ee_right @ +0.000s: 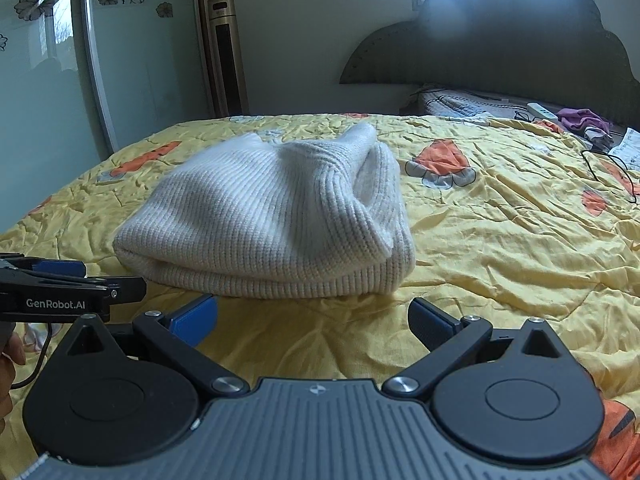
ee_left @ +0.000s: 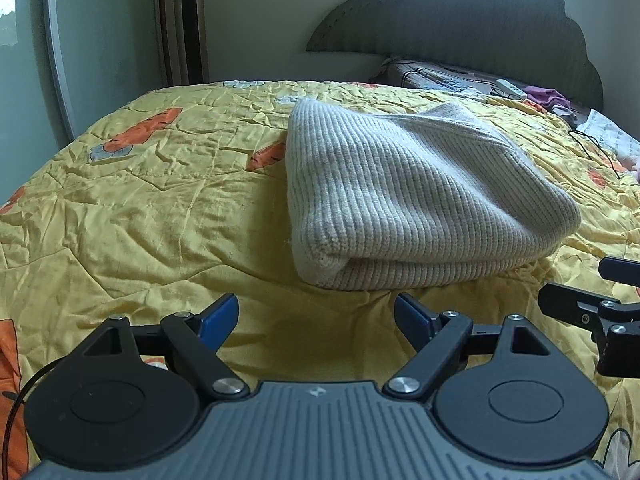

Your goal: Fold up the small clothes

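Note:
A cream ribbed knit sweater (ee_left: 404, 196) lies folded into a thick bundle on the yellow quilt (ee_left: 140, 208). My left gripper (ee_left: 316, 322) stands open just short of its near edge, nothing between the blue pads. In the right wrist view the same sweater (ee_right: 272, 216) sits ahead and a little left, with a loose flap standing up at its right end. My right gripper (ee_right: 314, 320) is open too, close to the bundle's near edge and apart from it. Each gripper shows at the other view's side: the right one (ee_left: 592, 312), the left one (ee_right: 68, 280).
The bed's dark scalloped headboard (ee_right: 520, 40) is at the back right, with a power strip (ee_right: 542, 111), purple cloth (ee_right: 584, 118) and a black cable (ee_right: 608, 172) near it. A tall gold fan unit (ee_right: 226, 56) and glass sliding door (ee_right: 48, 80) stand at the left.

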{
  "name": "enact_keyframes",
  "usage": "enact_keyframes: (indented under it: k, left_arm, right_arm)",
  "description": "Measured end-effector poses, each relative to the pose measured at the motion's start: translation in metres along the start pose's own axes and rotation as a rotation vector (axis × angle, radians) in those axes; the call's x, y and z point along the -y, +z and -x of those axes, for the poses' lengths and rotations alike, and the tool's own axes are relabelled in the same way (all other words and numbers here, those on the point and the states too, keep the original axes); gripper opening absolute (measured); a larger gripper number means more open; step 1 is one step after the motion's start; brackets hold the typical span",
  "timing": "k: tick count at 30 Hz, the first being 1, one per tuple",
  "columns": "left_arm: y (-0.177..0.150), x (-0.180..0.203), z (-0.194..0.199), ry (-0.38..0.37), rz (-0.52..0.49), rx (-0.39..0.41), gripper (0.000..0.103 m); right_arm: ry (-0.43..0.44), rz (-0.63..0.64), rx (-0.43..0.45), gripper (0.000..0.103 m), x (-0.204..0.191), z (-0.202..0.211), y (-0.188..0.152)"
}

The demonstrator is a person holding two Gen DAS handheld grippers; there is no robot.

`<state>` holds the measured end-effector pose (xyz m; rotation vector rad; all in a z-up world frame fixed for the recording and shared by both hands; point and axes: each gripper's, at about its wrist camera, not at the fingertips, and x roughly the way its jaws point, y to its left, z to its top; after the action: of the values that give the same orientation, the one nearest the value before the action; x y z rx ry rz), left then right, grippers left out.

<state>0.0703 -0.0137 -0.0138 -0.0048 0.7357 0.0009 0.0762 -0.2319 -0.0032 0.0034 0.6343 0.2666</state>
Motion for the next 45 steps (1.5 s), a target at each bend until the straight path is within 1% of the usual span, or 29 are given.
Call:
enact_keyframes:
  k: [6,21,23,25,29,33,39,45]
  left_arm:
    - [-0.012,-0.003,0.001,0.018,0.013,-0.010,0.086]
    - [-0.030,-0.003,-0.005,0.058,0.002,-0.014,0.086]
    - [-0.031,-0.003,-0.006,0.060,-0.001,-0.011,0.087]
    - [-0.033,-0.003,-0.006,0.067,-0.004,-0.003,0.091]
    - [-0.035,-0.002,-0.007,0.071,-0.011,0.006,0.093]
    - [-0.037,-0.003,-0.007,0.076,-0.008,0.015,0.098]
    - [-0.040,-0.007,-0.007,0.063,0.016,0.025,0.099]
    - [-0.041,-0.007,-0.008,0.062,0.016,0.029,0.102]
  right_arm:
    - [0.000,0.006,-0.002,0.103,-0.002,0.005,-0.005]
    - [-0.008,0.018,-0.031,0.103,-0.003,0.007,-0.020]
    - [-0.007,0.017,-0.036,0.103,-0.002,0.007,-0.021]
    - [-0.007,0.016,-0.042,0.103,-0.002,0.006,-0.023]
    - [-0.007,0.015,-0.053,0.103,-0.001,0.003,-0.026]
    - [-0.006,0.013,-0.060,0.103,-0.001,0.001,-0.029]
    - [-0.006,0.009,-0.068,0.103,0.000,-0.002,-0.031]
    - [-0.007,0.008,-0.069,0.103,0.000,-0.002,-0.031]
